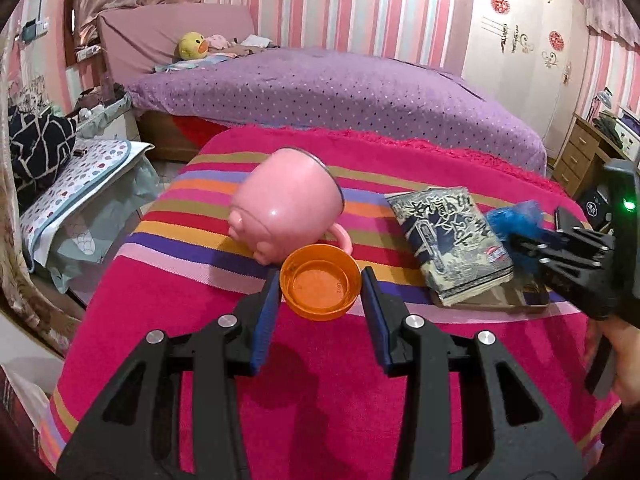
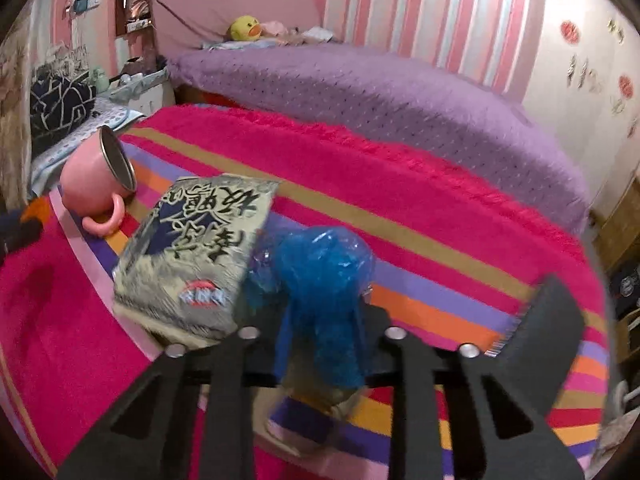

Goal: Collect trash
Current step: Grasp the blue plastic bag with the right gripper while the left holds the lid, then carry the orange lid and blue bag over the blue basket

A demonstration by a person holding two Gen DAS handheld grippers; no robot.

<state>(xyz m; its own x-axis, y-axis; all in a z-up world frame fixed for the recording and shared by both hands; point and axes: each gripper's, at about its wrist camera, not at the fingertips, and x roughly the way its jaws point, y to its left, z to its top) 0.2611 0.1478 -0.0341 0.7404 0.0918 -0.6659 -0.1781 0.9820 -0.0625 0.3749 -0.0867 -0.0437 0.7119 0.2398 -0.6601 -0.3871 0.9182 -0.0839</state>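
Clamped by its rim between the left gripper (image 1: 318, 280) pads, an orange cap (image 1: 320, 282) hangs above the striped blanket (image 1: 320, 380), the right gripper (image 2: 322, 344) pinching a crumpled blue wrapper (image 2: 320, 280) whose slippery film might slide free

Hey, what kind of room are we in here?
Most likely a home bedroom: a large bed under a purple dotted cover, a yellow duck plush toy by the headboard, and a wooden drawer unit against the pink-striped wall.
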